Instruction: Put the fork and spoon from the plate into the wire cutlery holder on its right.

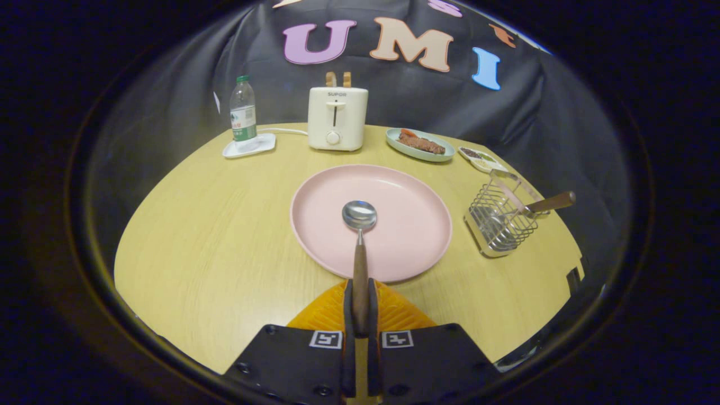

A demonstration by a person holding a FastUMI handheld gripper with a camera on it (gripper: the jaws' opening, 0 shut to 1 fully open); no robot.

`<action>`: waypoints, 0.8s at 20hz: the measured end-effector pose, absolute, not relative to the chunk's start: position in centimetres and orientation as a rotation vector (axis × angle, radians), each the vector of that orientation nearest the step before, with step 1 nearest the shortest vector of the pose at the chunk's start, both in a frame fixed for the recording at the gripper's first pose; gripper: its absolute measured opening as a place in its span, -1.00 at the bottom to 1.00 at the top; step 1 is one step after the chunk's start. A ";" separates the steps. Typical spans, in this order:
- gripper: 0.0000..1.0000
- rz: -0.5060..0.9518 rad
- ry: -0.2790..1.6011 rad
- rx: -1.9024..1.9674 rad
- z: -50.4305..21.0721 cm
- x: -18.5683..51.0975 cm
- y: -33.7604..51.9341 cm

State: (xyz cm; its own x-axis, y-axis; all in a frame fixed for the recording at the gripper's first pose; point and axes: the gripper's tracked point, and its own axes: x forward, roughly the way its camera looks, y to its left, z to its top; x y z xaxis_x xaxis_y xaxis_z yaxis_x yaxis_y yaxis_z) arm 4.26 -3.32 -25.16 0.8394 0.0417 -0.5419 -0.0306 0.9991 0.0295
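Observation:
My gripper (360, 306) is shut on the brown wooden handle of the spoon (360, 236). The spoon points straight ahead from the fingers, and its shiny bowl hovers over the middle of the pink plate (416, 225). To the right of the plate stands the wire cutlery holder (498, 216). A fork (548, 203) stands in it, its wooden handle leaning out over the holder's right rim. I cannot tell whether the spoon's bowl touches the plate.
At the back of the yellow round table (214, 236) stand a cream toaster (337, 117) with toast, a water bottle (243, 109) on a white coaster, a green plate of food (420, 144) and a small dish (480, 158). An orange mat (394, 312) lies under my fingers.

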 end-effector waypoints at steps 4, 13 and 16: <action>-0.77 0.024 0.574 0.018 -24.5 4.2 -4.0; -0.92 0.037 0.577 0.014 -22.8 4.1 -4.4; -0.92 0.038 0.580 -0.012 -22.4 4.1 -4.6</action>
